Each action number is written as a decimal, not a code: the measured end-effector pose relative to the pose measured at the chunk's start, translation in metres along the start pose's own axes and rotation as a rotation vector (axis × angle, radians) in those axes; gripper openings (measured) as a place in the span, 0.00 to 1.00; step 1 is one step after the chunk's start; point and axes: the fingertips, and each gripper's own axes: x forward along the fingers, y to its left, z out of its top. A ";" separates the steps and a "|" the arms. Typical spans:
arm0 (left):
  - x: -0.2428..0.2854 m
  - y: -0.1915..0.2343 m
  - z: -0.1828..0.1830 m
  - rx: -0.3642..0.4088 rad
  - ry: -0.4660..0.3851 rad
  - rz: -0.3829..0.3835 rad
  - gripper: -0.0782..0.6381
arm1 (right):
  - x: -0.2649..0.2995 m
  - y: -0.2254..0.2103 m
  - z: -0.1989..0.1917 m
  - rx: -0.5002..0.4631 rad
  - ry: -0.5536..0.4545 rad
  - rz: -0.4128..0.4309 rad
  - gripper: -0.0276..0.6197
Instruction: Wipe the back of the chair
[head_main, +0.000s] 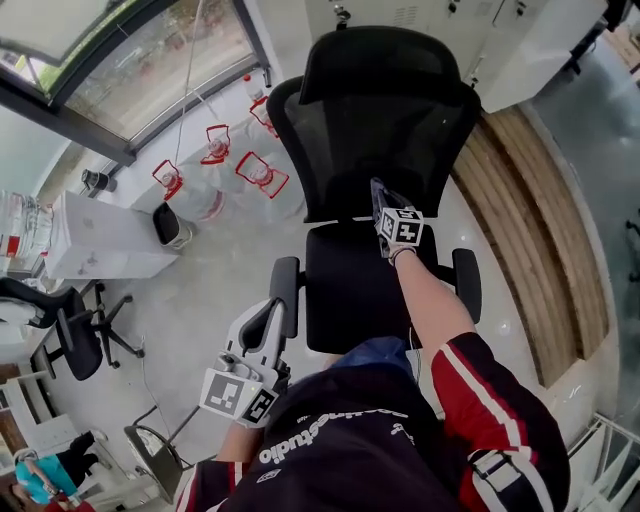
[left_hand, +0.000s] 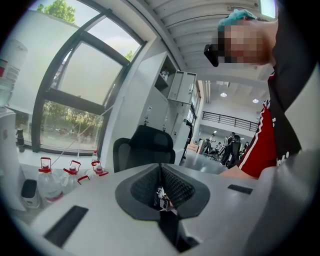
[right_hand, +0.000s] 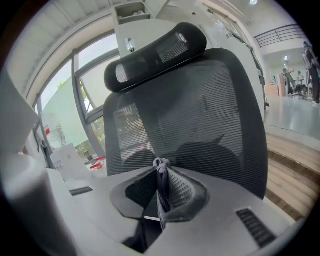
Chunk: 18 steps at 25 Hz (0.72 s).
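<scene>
A black mesh office chair faces me, its backrest (head_main: 375, 130) under a padded headrest (head_main: 375, 60) and its seat (head_main: 350, 290) just ahead of my knees. My right gripper (head_main: 378, 190) is held low before the backrest's front, shut on a small grey cloth (right_hand: 161, 164) that pokes out at the jaw tips. In the right gripper view the mesh backrest (right_hand: 200, 115) fills the frame close ahead. My left gripper (head_main: 270, 312) hangs by the chair's left armrest (head_main: 285, 285), jaws shut with nothing held. The left gripper view shows the chair (left_hand: 145, 150) farther off.
Several large water bottles with red handles (head_main: 215, 160) stand on the floor left of the chair, by a white cabinet (head_main: 100, 240). Another office chair (head_main: 75, 335) is at far left. A curved wooden step (head_main: 530, 220) runs along the right. Lockers (head_main: 420, 15) stand behind.
</scene>
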 end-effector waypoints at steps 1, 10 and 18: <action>0.003 -0.004 0.000 0.003 0.003 -0.008 0.15 | -0.005 -0.012 0.001 0.003 -0.003 -0.016 0.13; 0.027 -0.031 -0.009 0.020 0.029 -0.052 0.15 | -0.041 -0.106 0.007 0.018 -0.020 -0.141 0.13; 0.046 -0.052 -0.016 0.032 0.046 -0.077 0.15 | -0.067 -0.175 0.009 0.053 -0.027 -0.239 0.13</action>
